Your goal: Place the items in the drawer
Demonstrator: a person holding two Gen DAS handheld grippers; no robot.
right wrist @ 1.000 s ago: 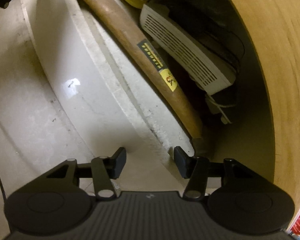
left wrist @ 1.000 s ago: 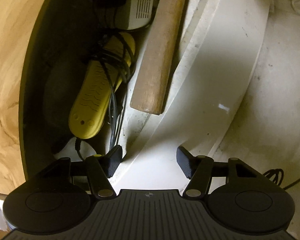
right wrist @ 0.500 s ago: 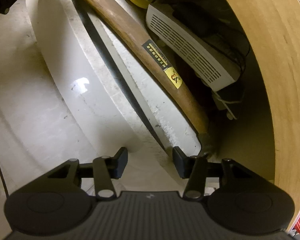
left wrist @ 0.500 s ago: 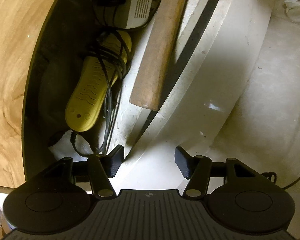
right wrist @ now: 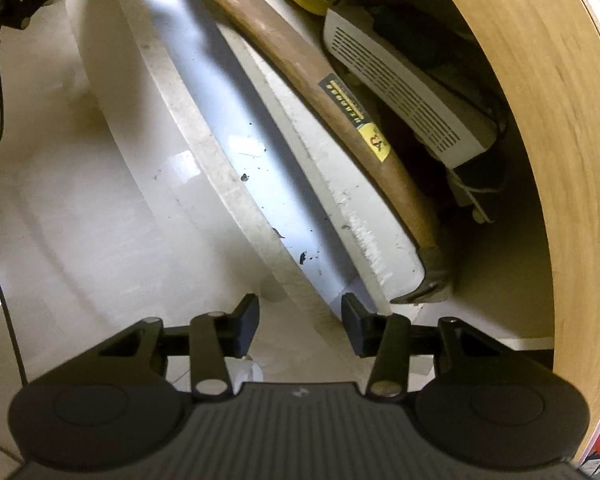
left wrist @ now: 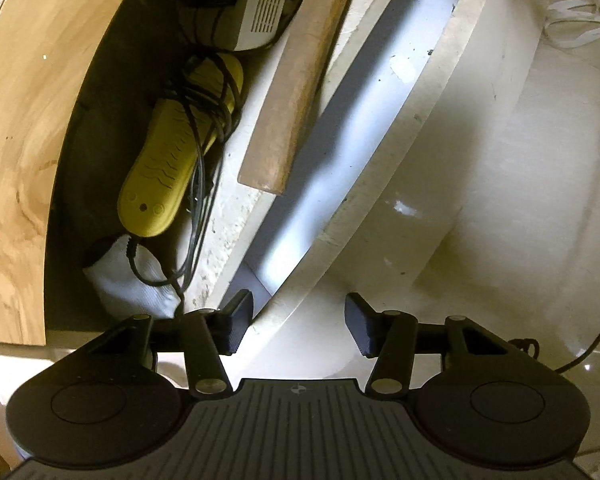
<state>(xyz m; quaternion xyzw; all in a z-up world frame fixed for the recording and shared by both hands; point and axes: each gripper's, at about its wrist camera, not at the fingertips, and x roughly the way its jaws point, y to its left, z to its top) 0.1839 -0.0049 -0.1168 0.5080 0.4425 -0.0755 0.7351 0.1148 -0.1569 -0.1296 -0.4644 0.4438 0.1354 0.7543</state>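
left hand-held gripper (left wrist: pixel 298 326) released; right hand-held gripper (right wrist: pixel 300 326) released | hammer (right wrist: pixel 332 112) head half-hidden behind drawer (right wrist: pixel 220 168) edge

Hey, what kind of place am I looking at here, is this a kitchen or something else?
Not clearly a kitchen: more likely a household junk or utility drawer under a wooden top. It holds a wooden-handled hammer, a white vented electronics box and a yellow device wrapped in black cable.
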